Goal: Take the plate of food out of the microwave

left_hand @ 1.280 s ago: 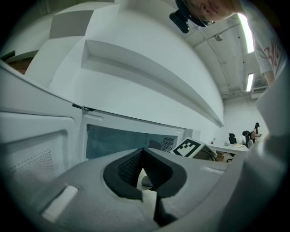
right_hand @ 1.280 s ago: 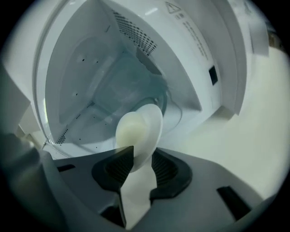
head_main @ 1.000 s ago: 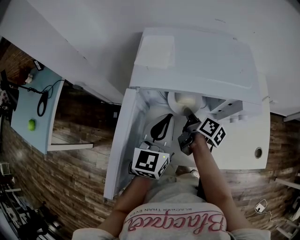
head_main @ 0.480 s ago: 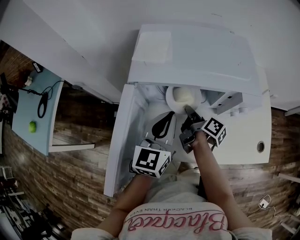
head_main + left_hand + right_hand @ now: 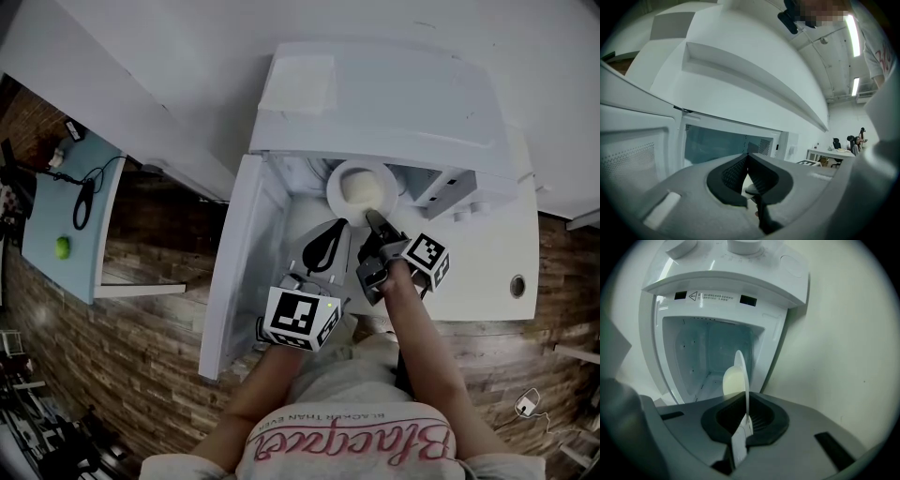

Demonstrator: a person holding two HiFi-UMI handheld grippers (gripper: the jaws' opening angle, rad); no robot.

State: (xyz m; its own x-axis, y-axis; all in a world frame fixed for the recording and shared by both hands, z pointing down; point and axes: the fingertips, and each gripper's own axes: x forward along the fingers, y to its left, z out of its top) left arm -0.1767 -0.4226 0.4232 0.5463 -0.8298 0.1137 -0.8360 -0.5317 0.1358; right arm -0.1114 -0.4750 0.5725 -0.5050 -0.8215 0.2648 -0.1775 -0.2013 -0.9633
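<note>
Right gripper [image 5: 373,218] clamped on near rim of round white plate [image 5: 349,174] of pale mounded food [image 5: 364,191], at its 12 o'clock in open white microwave [image 5: 375,103] mouth; one-sided edge grip could let plate tip, spilling food; left gripper [image 5: 328,240] closed empty at plate's 7 o'clock

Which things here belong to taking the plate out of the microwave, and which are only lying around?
For the job: microwave, its open door, plate of food, right gripper shut on the plate's rim, left gripper shut and empty.
Lying about: green ball, black cable, blue table.
</note>
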